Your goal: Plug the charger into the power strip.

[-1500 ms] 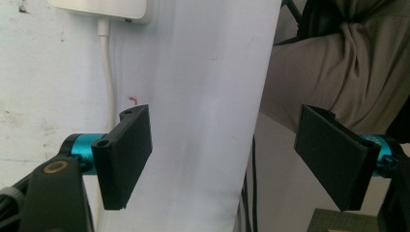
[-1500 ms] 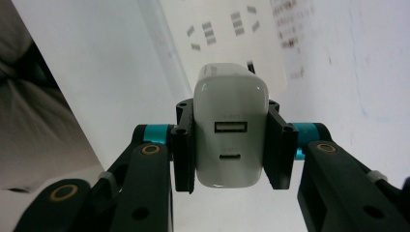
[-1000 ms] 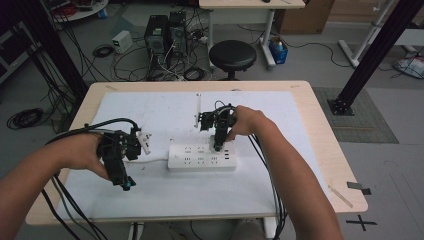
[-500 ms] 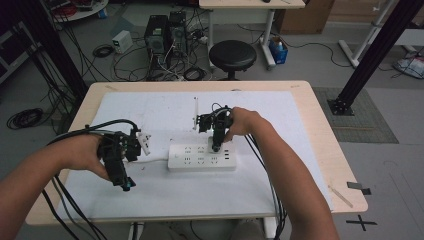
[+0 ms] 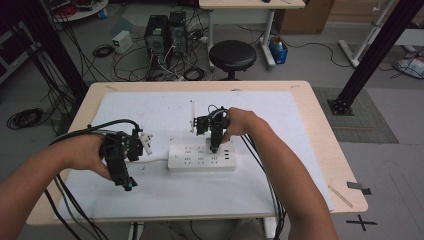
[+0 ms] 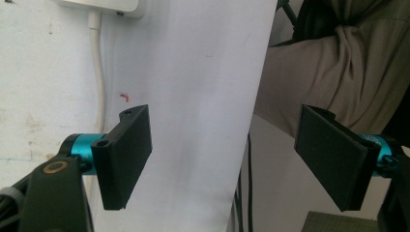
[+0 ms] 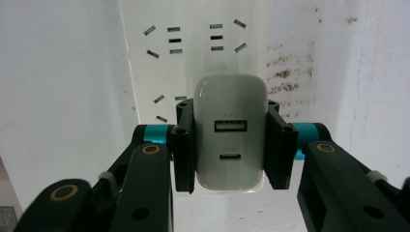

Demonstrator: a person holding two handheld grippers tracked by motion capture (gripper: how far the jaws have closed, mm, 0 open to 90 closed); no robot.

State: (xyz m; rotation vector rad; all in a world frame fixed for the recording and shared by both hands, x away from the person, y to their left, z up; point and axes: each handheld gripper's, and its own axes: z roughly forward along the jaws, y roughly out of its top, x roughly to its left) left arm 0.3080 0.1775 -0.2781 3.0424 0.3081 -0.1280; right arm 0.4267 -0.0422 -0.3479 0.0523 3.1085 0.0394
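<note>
Over the power strip, right gripper [image 7: 230, 145]: jaws clamped on both sides of white USB charger [image 7: 229, 140].
Charger: atop white power strip [image 5: 201, 156], mid-table.
Left gripper [image 6: 232, 159]: jaws wide apart, holding nothing, over table edge.
Strip cord [image 6: 96, 72]: runs beside left gripper.

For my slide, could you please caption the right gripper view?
Right gripper clamps a white USB charger over the white power strip.

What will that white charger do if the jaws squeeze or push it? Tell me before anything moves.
The white charger looks like a rigid plastic block, so it probably won't flex. Its glossy rounded sides may slip between the right gripper's flat jaws. Standing tall over the power strip, it could tilt if pushed sideways.
</note>
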